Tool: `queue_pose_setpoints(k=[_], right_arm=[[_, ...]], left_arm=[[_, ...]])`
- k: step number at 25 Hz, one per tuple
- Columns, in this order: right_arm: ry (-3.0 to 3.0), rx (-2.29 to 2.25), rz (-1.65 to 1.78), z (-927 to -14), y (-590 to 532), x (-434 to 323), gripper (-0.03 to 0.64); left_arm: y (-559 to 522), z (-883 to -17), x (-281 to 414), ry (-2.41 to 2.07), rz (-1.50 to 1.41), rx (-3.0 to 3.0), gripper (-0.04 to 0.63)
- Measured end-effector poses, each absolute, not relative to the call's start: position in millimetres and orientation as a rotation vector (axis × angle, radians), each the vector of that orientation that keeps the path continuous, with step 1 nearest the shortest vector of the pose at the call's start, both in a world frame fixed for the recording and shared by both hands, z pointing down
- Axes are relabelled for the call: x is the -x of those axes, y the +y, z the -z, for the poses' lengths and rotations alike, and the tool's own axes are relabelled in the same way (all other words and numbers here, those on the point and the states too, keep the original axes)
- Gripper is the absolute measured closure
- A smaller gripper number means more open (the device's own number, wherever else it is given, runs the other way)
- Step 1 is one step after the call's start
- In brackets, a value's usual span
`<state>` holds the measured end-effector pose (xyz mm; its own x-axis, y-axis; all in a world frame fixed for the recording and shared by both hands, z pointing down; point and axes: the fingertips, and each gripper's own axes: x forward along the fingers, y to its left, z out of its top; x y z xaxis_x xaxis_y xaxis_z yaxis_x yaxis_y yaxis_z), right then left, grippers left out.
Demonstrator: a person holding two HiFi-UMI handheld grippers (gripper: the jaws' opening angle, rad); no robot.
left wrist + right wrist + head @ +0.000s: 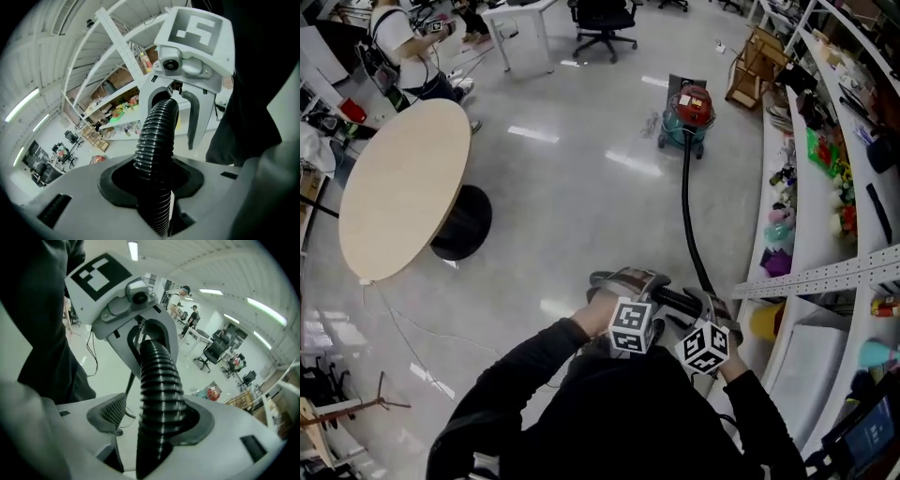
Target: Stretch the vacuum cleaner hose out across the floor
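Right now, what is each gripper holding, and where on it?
Left gripper is clamped on the ribbed hose, at the stretch farthest from the vacuum cleaner. Right gripper holds nothing: its jaws stand open around the same hose, beside the left.

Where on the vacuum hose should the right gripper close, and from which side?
Probably across the ribbed hose, close beside the left gripper, coming from above. The hose leads off toward the vacuum cleaner, and its ribs should resist slipping.

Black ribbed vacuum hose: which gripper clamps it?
The left gripper: its jaws press the black ribbed hose on both sides. The right gripper has jaws apart, meshed pad clear of it.
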<state>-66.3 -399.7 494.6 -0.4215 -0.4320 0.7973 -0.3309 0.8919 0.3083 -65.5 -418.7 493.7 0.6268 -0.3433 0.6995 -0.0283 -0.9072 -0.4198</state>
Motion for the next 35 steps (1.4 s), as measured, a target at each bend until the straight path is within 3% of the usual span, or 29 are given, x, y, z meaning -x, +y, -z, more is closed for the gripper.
queue_pose_setpoints(k=[2,5,12,15,19,23,25,29,35], right_arm=[[-1.986,-0.581,0.258,-482.5,-403.8,96.3,0.392],[-1.935,-0.535,0.302,-488.7,-386.1,127.0,0.492],[-1.918,-0.508,0.365,-491.3,-348.4,145.0,0.495],[-1.976,-0.589,0.378,-461.9,-336.1,123.2,0.495],[-2.104,-0.646,0.410,-426.0,-301.5,82.7,0.496],[-2.180,-0.695,0.430,-421.4,-260.4,20.1,0.497],[-2.232,-0.714,0.392,-431.5,-240.4,-11.9,0.497],[-2.262,-0.705,0.333,-462.0,-215.5,-76.1,0.495],[-2.194,-0.816,0.213,-496.6,-214.8,-116.6,0.484]], left_arm=[[-409.4,-483.2,84.8,0.300,1.114,2.522,0.437],[-385.6,-488.7,115.5,0.300,1.085,2.589,0.427],[-350.8,-497.5,161.6,0.410,1.040,2.734,0.381],[-351.2,-511.8,194.8,0.607,1.091,2.781,0.253],[-352.2,-550.2,192.9,0.766,1.229,2.745,0.218],[-346.3,-560.5,140.8,0.881,1.216,2.720,0.223],[-327.2,-560.7,112.4,0.856,1.231,2.685,0.262],[-285.3,-555.3,70.5,0.758,1.290,2.605,0.445],[-258.3,-499.3,46.9,0.751,1.238,2.554,0.446]])
